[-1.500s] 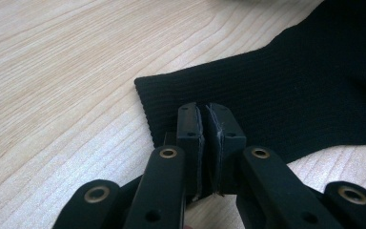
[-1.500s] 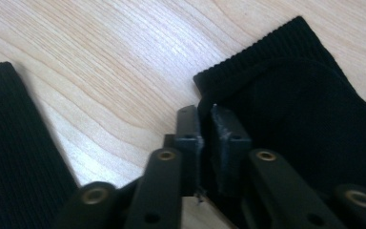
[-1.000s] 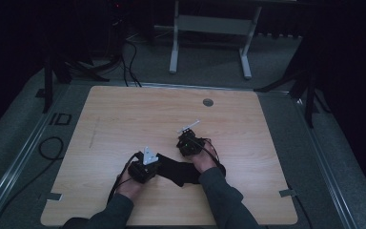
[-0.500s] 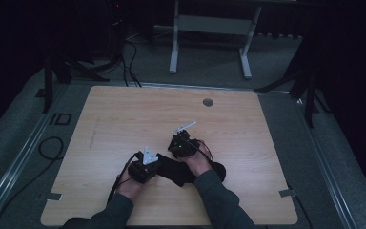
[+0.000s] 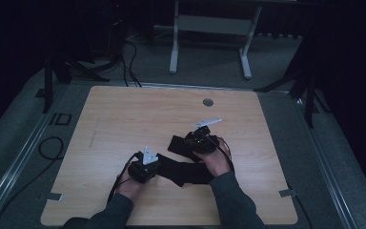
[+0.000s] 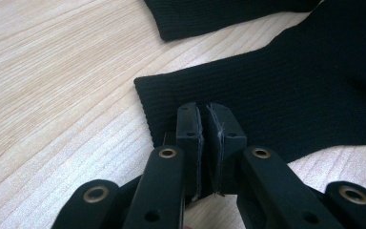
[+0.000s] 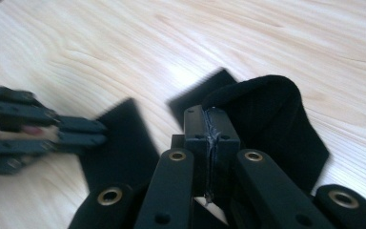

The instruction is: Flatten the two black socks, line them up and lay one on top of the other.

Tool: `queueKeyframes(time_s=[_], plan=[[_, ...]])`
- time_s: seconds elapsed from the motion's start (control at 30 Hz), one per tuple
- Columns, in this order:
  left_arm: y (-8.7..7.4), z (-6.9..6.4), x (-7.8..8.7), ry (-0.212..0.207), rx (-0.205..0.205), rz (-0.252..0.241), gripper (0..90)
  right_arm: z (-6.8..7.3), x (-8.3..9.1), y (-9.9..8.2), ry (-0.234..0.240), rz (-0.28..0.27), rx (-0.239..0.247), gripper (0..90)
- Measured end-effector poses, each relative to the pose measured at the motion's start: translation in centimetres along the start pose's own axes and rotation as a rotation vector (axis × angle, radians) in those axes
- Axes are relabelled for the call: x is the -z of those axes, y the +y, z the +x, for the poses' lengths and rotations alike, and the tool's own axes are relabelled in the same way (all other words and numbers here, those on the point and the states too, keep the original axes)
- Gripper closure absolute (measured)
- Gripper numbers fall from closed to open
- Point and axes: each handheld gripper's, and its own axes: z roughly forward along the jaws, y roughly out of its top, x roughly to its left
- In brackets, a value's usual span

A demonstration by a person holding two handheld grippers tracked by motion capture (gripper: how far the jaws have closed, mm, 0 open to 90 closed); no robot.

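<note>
Your left gripper (image 6: 205,143) has its two black jaws pressed together on the ribbed edge of a black sock (image 6: 286,90), pinning it near its open cuff. Your right gripper (image 7: 212,138) is likewise clamped tight, jaws meeting on a bunched fold of the same dark knit, which arches up beside them. In the right gripper view, the left gripper sits blurred at the far left, low against the wood.

Moving outward, the black sock lies near the front middle of the pale wooden table (image 5: 124,114), stretched between your two hands. A second strip of black knit (image 6: 209,16) rests just beyond the held piece; whether it is another sock or the far end folded over, I cannot tell.

From above, the right gripper is carrying its end up and over toward the left, so a fold appears to be partway made. Laying that end down flat and letting go with both grippers seem to remain.
</note>
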Motion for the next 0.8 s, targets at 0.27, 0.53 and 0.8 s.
queueKeyframes(time_s=[0.27,0.53,0.8], plan=[[0.0,0.0,0.0,0.0,-0.001,0.0,84.1,-2.7,1.9,-2.5,-0.063,-0.007,-0.036,88.4],[0.0,-0.1,0.0,-0.007,-0.005,-0.001,84.2,-6.0,3.4,-4.5,-0.096,-0.008,-0.103,88.1],[0.0,-0.1,-0.1,-0.012,-0.005,-0.002,84.1,-8.0,3.8,-6.7,-0.113,0.037,-0.141,87.1]])
